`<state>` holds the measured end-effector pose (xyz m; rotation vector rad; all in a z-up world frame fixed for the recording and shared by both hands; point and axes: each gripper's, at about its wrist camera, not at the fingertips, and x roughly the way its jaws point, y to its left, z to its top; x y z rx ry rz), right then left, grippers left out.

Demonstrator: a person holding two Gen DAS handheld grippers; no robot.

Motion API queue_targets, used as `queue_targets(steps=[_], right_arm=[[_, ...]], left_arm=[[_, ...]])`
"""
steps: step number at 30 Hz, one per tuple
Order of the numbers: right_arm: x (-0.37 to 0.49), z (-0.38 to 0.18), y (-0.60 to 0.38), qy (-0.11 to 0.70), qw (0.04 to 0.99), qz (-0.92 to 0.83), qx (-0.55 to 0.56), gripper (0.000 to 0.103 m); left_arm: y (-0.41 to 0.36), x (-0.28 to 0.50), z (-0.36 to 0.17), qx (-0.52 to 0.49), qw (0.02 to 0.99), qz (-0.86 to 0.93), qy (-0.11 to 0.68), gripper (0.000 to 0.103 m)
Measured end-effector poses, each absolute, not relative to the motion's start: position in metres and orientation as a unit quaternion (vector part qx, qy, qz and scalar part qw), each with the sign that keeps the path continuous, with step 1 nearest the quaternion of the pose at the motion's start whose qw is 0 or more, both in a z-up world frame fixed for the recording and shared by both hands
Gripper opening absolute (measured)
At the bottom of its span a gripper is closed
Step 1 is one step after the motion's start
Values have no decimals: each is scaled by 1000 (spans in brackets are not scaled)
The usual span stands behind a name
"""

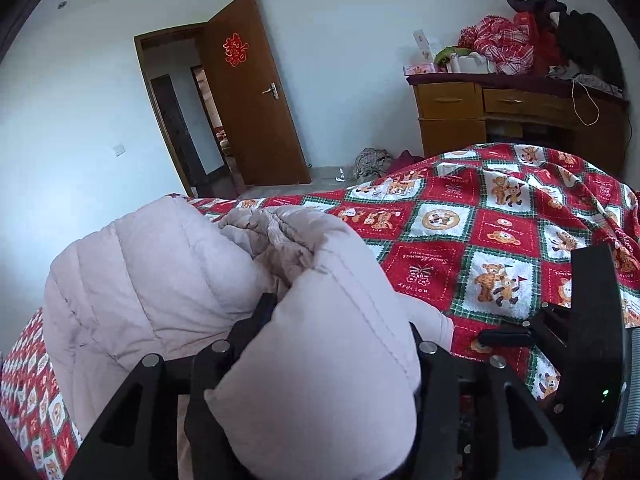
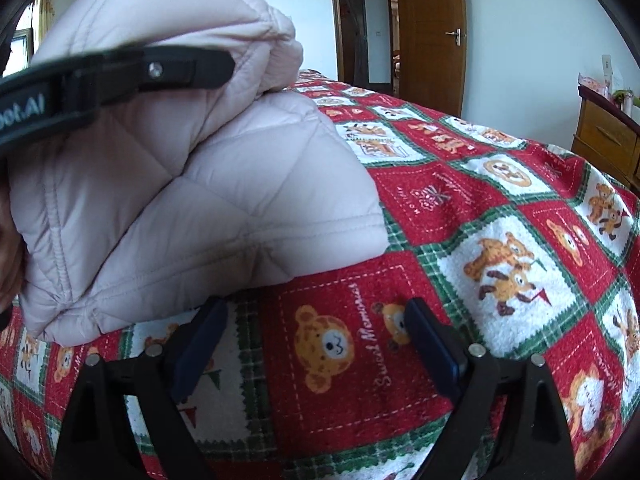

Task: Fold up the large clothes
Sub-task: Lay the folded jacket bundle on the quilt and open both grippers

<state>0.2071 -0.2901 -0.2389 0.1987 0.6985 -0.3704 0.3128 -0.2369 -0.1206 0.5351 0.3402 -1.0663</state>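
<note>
Jacket (image 1: 160,280), pale pink, quilted, sits bunched on bed (image 1: 460,232) w/ bear-print cover. Left hand-held gripper (image 1: 340,344) looks clamped on a puffy fold, far finger hidden. Right hand-held gripper (image 2: 316,328) spread wide, holding nothing, just beside the hem.

Bare bedspread (image 2: 460,208) lies open right of the puffy jacket (image 2: 208,184), which blocks the left.

Pink jacket (image 1: 224,280) in left gripper (image 1: 340,344) (bunched)
</note>
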Motion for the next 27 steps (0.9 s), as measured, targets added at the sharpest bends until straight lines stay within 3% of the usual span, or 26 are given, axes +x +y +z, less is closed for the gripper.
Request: queue_targets(steps=[4,6,8,12,16,19,22,27], right_arm=[[210,-242,-289,345,917,-183,86,97],[211,-242,-289,345,917,-183,84,97],[211,-243,-289,346,916,-184,83,98],[211,-244,-290,348,916,-185,80,98],[212,-244,-289,349,915,-186,77,99],[212,-244,-287,349,915,-187,74,99],[212,-244,-288,351,916,-182,75,100],[212,-242,-291,352,916,-177,84,100]], left_arm=[[-214,293,-92,205,853,-474,79,56],[-182,286,-65,133,872,-469,33,92],[-150,287,-45,68,892,-446,-6,101],[-104,335,-32,6,952,-307,10,102],[-93,432,-88,16,966,-179,185,102],[-101,460,-131,-13,940,-206,270,102],[-122,445,-134,-5,938,-233,257,102],[-193,411,-133,148,924,-277,220,102]])
